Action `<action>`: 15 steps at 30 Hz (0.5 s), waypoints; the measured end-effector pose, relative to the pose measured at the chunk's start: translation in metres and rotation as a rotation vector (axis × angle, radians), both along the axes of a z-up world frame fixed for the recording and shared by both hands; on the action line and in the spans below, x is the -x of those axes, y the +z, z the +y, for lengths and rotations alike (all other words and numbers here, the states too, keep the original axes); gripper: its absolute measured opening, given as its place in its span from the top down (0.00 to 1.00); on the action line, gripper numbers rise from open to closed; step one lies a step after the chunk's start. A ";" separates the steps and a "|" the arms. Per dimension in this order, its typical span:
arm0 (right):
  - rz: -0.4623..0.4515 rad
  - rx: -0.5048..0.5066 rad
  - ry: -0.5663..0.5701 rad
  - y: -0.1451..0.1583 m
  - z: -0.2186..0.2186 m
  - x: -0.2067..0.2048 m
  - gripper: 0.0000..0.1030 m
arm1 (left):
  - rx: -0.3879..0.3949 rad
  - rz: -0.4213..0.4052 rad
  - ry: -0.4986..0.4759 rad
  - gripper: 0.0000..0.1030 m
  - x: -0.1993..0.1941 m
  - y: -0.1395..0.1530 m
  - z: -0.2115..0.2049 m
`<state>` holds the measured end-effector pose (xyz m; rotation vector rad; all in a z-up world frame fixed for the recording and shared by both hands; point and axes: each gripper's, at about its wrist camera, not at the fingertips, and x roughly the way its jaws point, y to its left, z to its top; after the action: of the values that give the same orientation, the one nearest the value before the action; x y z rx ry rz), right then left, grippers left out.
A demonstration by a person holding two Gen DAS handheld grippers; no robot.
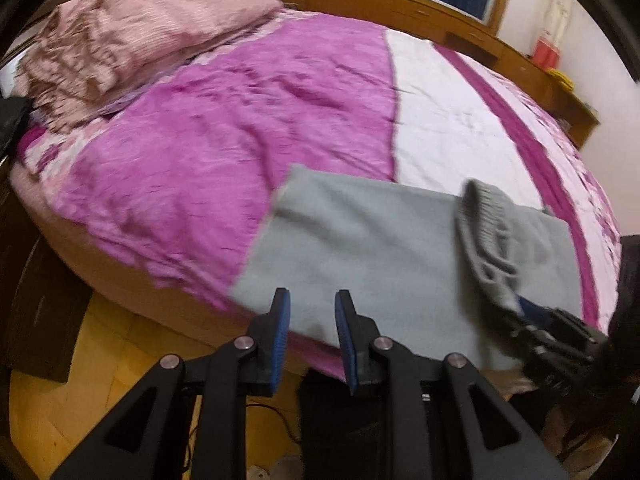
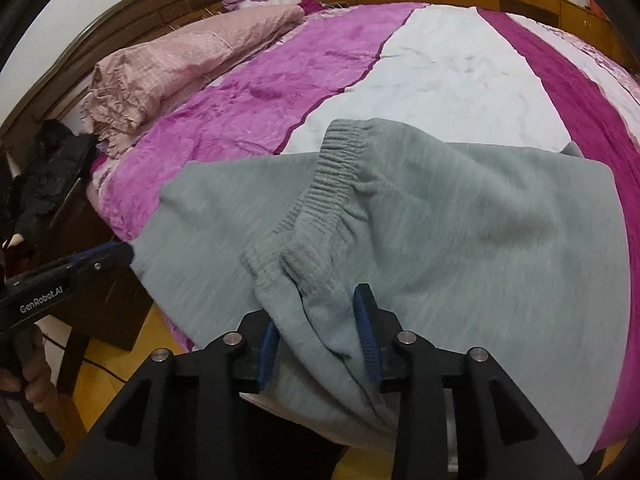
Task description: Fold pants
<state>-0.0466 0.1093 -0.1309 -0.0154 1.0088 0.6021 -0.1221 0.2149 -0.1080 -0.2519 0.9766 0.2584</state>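
Grey sweatpants lie on the near edge of the bed, also in the right wrist view. The ribbed waistband is lifted and bunched in a fold over the rest of the cloth. My right gripper is shut on the waistband end of the pants, with grey cloth filling the gap between its blue pads; it shows in the left wrist view at the right. My left gripper is open and empty just above the near edge of the pants; it shows at the left of the right wrist view.
The bed has a purple, white and magenta cover. A folded pink blanket lies at the far left. A wooden headboard and wooden cabinets stand behind. Dark furniture stands left, above a yellow floor.
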 end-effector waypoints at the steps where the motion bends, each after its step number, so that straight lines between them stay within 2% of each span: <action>1: 0.002 -0.001 0.006 0.001 0.000 0.002 0.68 | 0.006 0.001 -0.018 0.77 -0.002 0.001 -0.008; 4: 0.017 -0.008 0.028 0.007 -0.007 0.009 0.68 | 0.021 -0.002 -0.063 0.77 -0.008 0.004 -0.024; 8: 0.038 -0.045 0.053 0.018 -0.026 0.020 0.68 | 0.079 -0.022 -0.119 0.76 -0.017 0.010 -0.043; 11: 0.007 -0.019 0.037 0.025 -0.044 0.027 0.68 | 0.124 -0.036 -0.159 0.70 -0.024 0.012 -0.055; 15: -0.055 0.064 -0.038 0.033 -0.069 0.026 0.68 | 0.113 -0.058 -0.185 0.69 -0.032 0.013 -0.070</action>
<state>-0.0730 0.0399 -0.0978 -0.0690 0.9722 0.5320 -0.0899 0.1445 -0.0953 -0.2685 0.9519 0.0264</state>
